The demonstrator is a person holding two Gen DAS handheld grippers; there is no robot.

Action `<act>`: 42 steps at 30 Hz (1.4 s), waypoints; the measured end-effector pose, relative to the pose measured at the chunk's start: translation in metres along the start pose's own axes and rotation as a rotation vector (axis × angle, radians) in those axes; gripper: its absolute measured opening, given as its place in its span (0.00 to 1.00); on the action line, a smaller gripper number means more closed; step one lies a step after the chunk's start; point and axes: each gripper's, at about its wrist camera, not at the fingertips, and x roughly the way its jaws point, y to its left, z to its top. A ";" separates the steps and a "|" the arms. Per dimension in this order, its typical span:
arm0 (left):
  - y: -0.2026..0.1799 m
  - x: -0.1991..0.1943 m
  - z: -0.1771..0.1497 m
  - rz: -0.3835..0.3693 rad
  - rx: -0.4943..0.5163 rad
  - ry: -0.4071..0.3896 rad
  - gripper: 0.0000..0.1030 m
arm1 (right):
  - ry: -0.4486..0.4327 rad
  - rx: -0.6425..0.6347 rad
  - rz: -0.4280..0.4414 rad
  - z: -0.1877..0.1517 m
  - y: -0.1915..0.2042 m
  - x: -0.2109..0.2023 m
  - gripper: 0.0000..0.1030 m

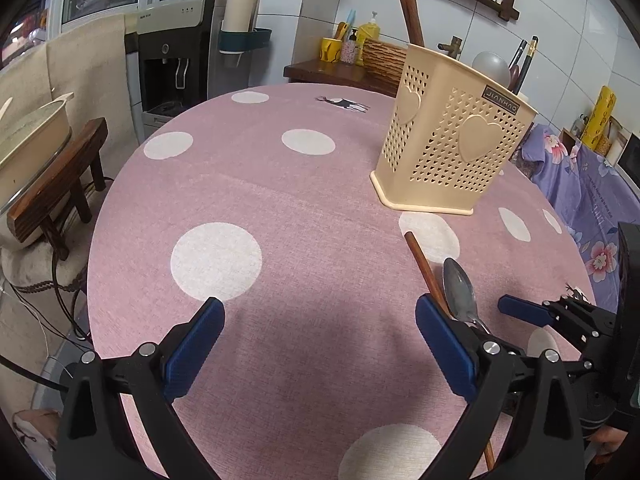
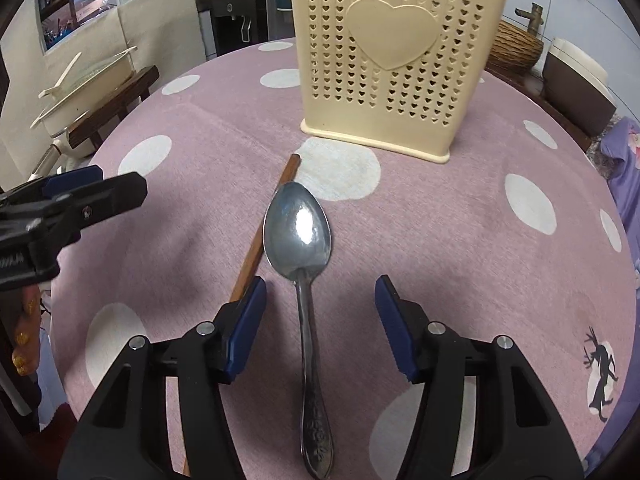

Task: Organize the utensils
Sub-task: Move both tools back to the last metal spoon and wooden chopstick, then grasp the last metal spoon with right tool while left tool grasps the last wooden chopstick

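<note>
A metal spoon (image 2: 304, 264) lies on the pink dotted tablecloth (image 2: 440, 248), bowl toward a cream perforated utensil holder (image 2: 396, 60). A brown chopstick (image 2: 264, 232) lies beside it on the left. My right gripper (image 2: 320, 296) is open, its fingers either side of the spoon's handle, just above the cloth. My left gripper (image 1: 316, 316) is open and empty over bare cloth, left of the spoon (image 1: 460, 288) and chopstick (image 1: 424, 268). The holder (image 1: 452, 136) stands beyond, with two brown chopsticks (image 1: 408, 8) in it. The right gripper (image 1: 532, 312) shows at the right edge.
A wooden stool with a cream pot (image 1: 28, 136) stands left of the table. A water dispenser (image 1: 176, 52) is behind. A flowered purple cloth (image 1: 592, 200) lies at the right. The left gripper (image 2: 76, 196) shows at the left in the right wrist view.
</note>
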 end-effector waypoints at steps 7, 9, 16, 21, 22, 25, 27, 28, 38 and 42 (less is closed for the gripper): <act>0.001 0.001 -0.001 -0.001 -0.004 0.003 0.92 | 0.009 -0.023 0.020 0.020 0.010 0.014 0.52; 0.001 0.002 -0.001 0.001 -0.002 0.005 0.92 | 0.006 -0.022 0.020 0.024 0.011 0.017 0.47; -0.002 0.007 -0.001 -0.011 0.010 0.025 0.92 | -0.001 -0.012 0.023 0.024 0.007 0.015 0.37; -0.012 0.014 0.001 -0.034 0.030 0.051 0.81 | -0.019 0.047 0.039 0.022 -0.006 0.009 0.37; -0.014 0.016 0.002 -0.043 0.035 0.058 0.79 | -0.029 0.062 0.036 0.022 -0.010 0.006 0.37; -0.021 0.021 0.007 -0.069 0.046 0.081 0.73 | -0.063 0.116 0.029 0.023 -0.024 -0.007 0.37; -0.028 0.027 0.010 -0.095 0.053 0.106 0.66 | -0.098 0.150 0.025 0.024 -0.034 -0.020 0.37; -0.031 0.030 0.011 -0.103 0.058 0.117 0.64 | -0.115 0.165 0.022 0.024 -0.037 -0.026 0.37; -0.067 0.058 0.017 -0.090 0.139 0.178 0.25 | -0.238 0.222 0.008 0.028 -0.054 -0.076 0.37; -0.074 0.063 0.020 -0.052 0.151 0.173 0.14 | -0.248 0.219 0.006 0.026 -0.052 -0.080 0.37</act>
